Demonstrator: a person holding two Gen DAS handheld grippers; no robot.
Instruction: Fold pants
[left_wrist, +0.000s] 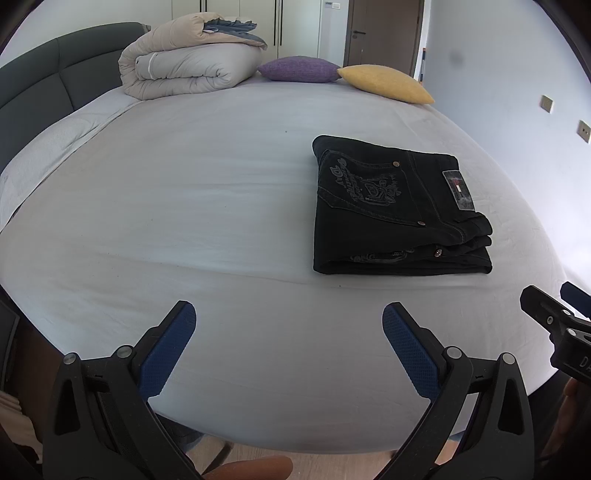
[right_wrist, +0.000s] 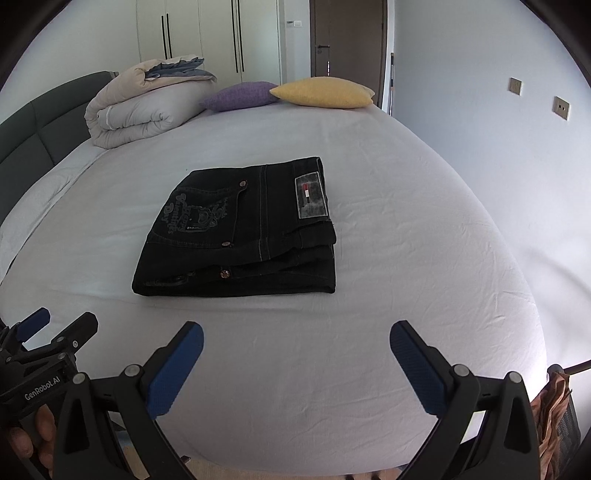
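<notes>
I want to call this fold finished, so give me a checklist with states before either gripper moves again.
1. Black denim pants folded into a compact stack: ok.
2. Stack fully on the white bed sheet, away from the edge: ok.
3. Left gripper jaws open, empty: ok.
4. Right gripper jaws open, empty: ok.
5. Both grippers clear of the pants: ok.
6. Underside layers lying flat: cannot tell.

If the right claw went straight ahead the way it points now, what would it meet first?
Probably the folded black pants, lying ahead of the open right claw. If it is angled downward, the bed sheet could come first; depth is unclear.
</notes>
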